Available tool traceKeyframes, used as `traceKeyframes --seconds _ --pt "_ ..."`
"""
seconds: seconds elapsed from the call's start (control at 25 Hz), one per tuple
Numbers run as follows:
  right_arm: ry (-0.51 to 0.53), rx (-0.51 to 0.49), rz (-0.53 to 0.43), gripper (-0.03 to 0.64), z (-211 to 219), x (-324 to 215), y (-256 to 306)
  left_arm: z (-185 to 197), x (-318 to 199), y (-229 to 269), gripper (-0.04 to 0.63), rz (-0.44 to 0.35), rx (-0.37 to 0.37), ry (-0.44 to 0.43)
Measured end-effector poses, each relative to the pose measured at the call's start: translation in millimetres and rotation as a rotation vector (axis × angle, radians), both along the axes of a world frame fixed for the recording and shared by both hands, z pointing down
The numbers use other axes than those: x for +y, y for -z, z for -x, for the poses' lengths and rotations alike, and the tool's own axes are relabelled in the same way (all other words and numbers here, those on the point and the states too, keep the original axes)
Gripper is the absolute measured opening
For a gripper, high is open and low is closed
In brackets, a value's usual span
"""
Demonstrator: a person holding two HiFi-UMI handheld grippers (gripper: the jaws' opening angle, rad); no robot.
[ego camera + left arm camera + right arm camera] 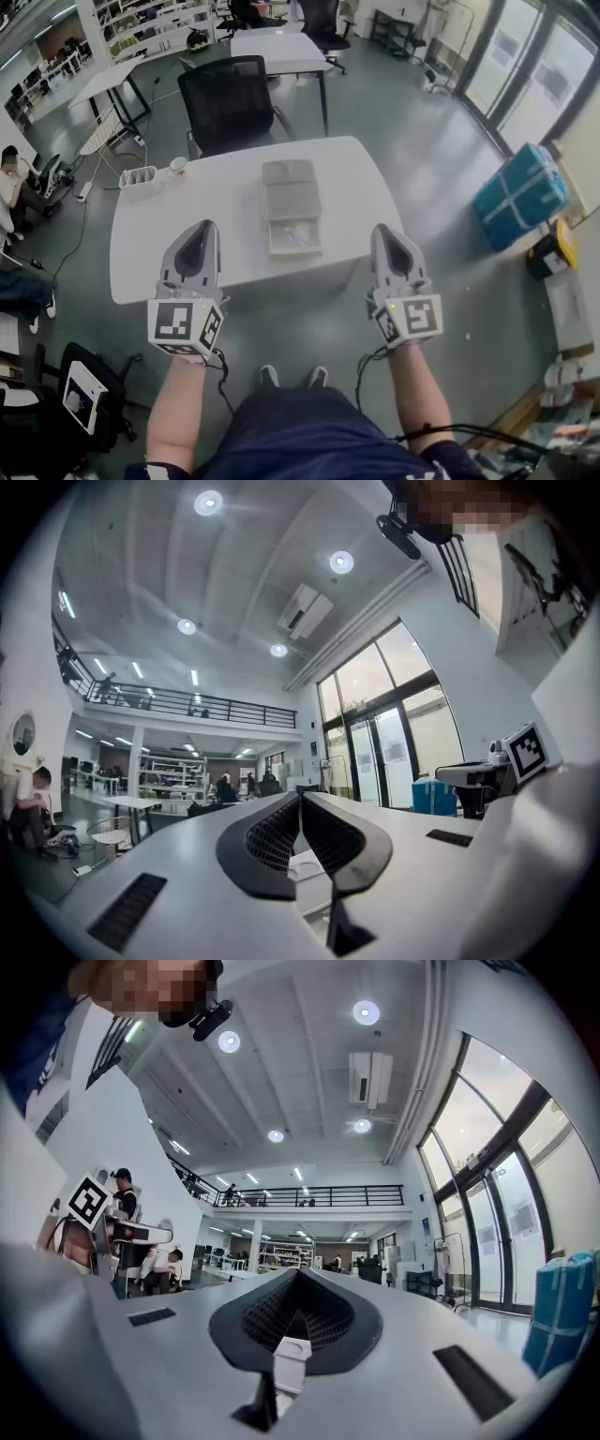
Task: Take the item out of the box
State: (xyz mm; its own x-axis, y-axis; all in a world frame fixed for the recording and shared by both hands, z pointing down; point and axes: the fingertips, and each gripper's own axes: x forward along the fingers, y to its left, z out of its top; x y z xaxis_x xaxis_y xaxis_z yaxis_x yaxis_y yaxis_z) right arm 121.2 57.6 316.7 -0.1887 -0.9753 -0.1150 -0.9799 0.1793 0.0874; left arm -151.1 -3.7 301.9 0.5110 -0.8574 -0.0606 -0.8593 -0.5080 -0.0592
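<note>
Head view: the box (292,208) lies ahead, lengthwise away from me, midway between my left tool (210,227) and right tool (380,230), both closed, empty.

A white bench (197,234) carries an open beige box (292,208) at its centre, while a white ribbed container (139,182) and a small cup (177,167) sit near its left end.
</note>
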Motion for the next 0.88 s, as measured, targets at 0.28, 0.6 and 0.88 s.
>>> traceKeyframes --seconds 0.28,0.6,0.88 --pt "0.004 0.001 0.007 0.017 -4 1 -1 -5 2 1 0.035 0.002 0.001 0.003" --pt "0.034 -0.032 0.016 0.018 -13 -1 -7 -13 3 -2 0.034 0.005 -0.004 0.012" --pt "0.049 -0.041 0.04 0.018 -33 0 -19 -35 7 -14 0.035 0.033 -0.001 0.02"
